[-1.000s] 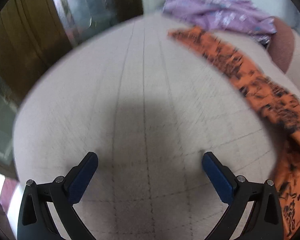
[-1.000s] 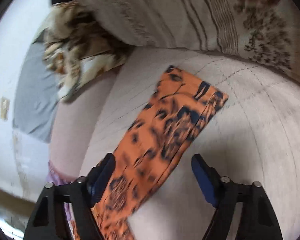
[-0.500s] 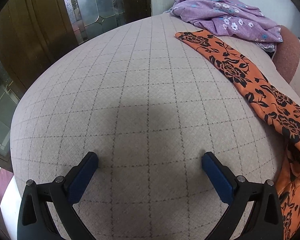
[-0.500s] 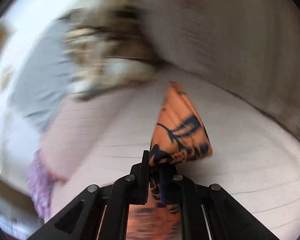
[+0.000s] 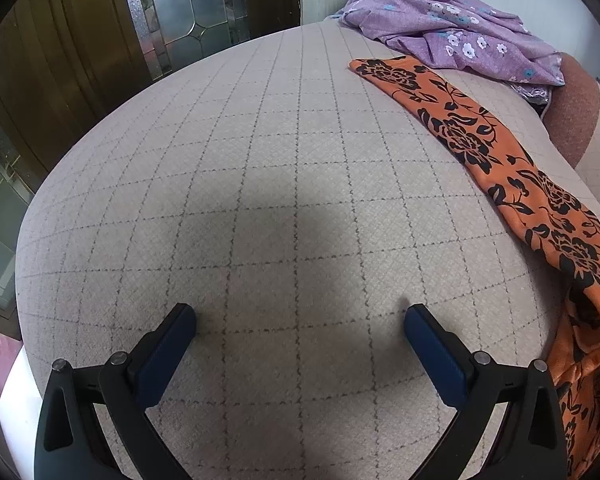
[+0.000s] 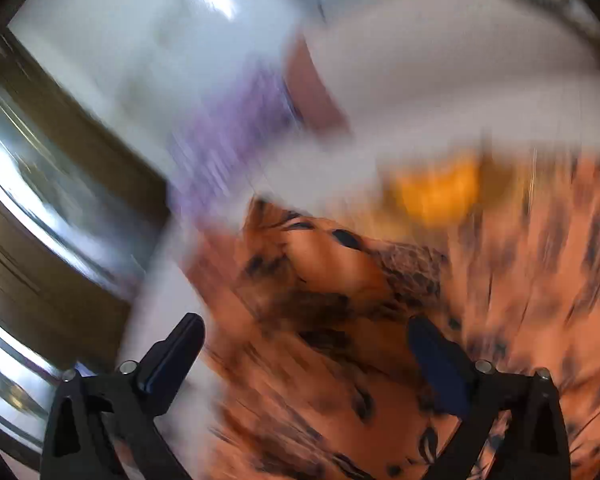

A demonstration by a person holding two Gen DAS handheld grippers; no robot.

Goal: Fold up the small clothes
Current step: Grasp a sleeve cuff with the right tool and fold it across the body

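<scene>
**Right jaws just let go of the orange cloth**

Right gripper (image 6: 306, 334) has just been opening: half a second ago it was pinched on a bunched end of the orange cloth (image 6: 340, 280), now the jaws stand wide with nothing pressed between them. The cloth fills that view from 12 to 5 o'clock past the fingers; the picture is heavily smeared, so I can't tell if the fabric has settled or how the fold lies.

Left gripper (image 5: 300, 322) is wide open and empty, pointing down at bare checked cushion (image 5: 260, 200). Its view is unchanged from half a second back.

In the left view the cloth (image 5: 480, 144) runs as a long strip from 1 o'clock down to 4 o'clock, then bunches and rises at the right edge near my right finger (image 5: 436, 354). The far end lies flat, just beside the purple garment (image 5: 452, 24).

My read: one end has been carried over and dropped, so a fold is in progress, not finished. The 4 o'clock bunch looks loose; I need a sharp frame before regrasping.
</scene>
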